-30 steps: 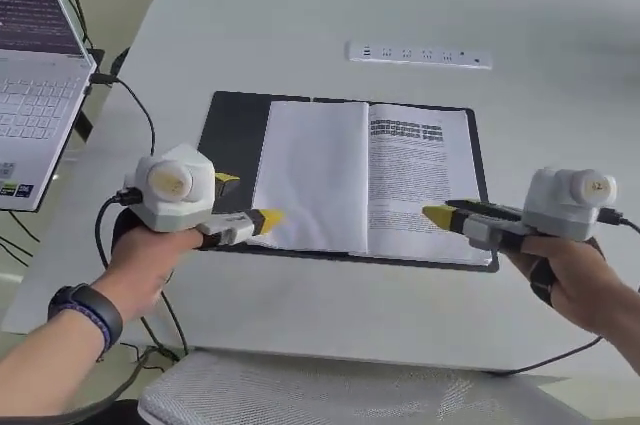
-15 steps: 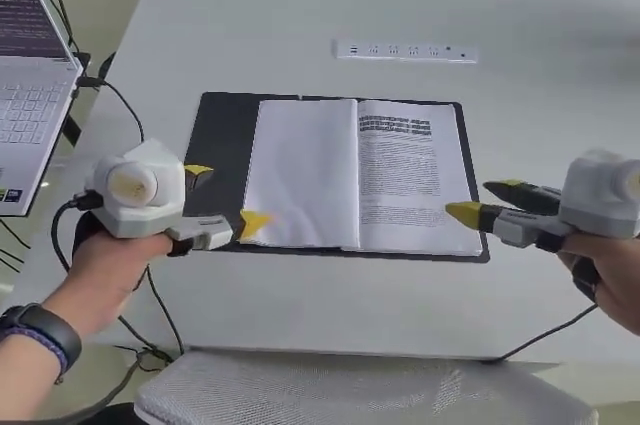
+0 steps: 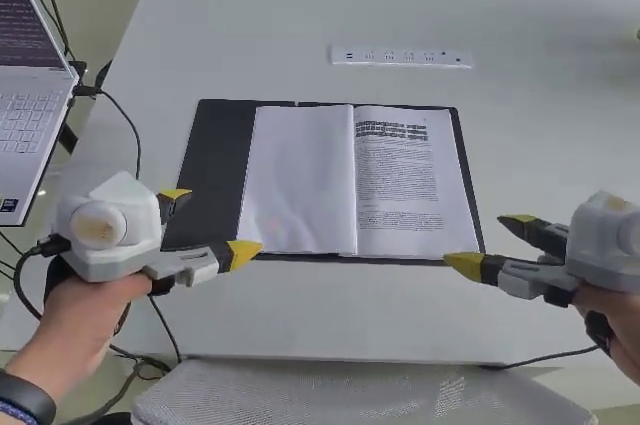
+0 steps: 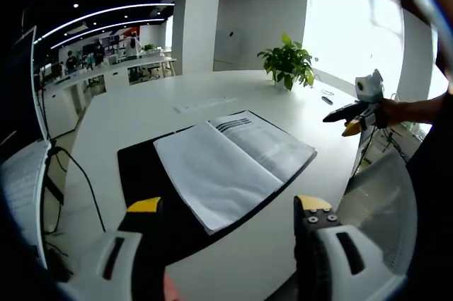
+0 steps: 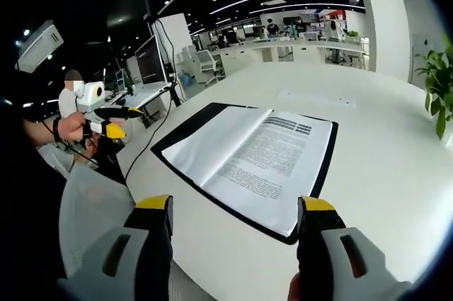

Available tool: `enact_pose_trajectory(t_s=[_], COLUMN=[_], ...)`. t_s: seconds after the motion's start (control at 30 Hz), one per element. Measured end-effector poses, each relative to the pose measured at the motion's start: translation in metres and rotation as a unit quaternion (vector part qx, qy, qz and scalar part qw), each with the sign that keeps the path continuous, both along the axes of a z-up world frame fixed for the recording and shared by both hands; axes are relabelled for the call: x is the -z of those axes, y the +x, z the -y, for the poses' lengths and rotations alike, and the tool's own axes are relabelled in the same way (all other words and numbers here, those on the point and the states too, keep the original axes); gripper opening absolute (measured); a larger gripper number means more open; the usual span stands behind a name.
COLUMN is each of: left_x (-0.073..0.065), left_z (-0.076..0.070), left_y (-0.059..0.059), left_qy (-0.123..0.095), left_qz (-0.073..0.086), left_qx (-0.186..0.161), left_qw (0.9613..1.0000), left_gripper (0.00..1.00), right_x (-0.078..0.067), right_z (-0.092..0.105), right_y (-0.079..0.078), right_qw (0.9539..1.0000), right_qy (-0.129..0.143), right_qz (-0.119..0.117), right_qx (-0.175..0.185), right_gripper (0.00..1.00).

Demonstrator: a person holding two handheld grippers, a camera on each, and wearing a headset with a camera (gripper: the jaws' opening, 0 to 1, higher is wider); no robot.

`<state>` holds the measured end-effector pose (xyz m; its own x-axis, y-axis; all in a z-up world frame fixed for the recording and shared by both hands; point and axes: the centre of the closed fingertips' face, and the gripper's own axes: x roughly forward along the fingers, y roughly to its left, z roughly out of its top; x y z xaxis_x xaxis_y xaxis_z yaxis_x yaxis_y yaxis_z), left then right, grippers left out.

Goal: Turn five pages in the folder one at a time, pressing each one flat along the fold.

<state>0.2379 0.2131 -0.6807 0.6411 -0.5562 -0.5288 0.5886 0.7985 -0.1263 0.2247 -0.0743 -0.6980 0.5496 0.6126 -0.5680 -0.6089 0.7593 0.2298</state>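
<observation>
Jaws spread on both. The left gripper (image 3: 210,223) is held near the folder's (image 3: 300,175) near-left corner, the right gripper (image 3: 492,242) near its near-right corner. The folder lies open, flat on the white table (image 3: 300,315), with the printed page on the right.

White left gripper (image 3: 210,222), yellow-tipped jaws

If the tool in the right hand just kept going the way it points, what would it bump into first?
Probably the folder, at its printed page; how high the right tool rides is unclear.
</observation>
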Motion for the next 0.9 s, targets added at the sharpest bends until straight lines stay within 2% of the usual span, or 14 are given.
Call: enact_pose_trajectory(t_s=[0.23, 0.47, 0.9], left_x=[0.001, 0.003, 0.005], left_z=[0.005, 0.006, 0.0], left_y=[-0.003, -0.003, -0.006], left_qy=[-0.004, -0.01, -0.01], left_qz=[-0.003, -0.005, -0.009], left_qx=[-0.001, -0.003, -0.012], left_qw=[1.0, 0.9999, 0.9998], left_gripper=[0.74, 0.74, 0.73], right_x=[0.006, 0.007, 0.008], right_z=[0.011, 0.012, 0.017], right_y=[-0.003, -0.004, -0.006], right_qw=[0.9999, 0.9999, 0.9998], right_qy=[-0.004, -0.003, -0.003], right_qz=[-0.007, -0.007, -0.009], right_qx=[0.009, 0.014, 0.019], right_gripper=[0.72, 0.72, 0.72])
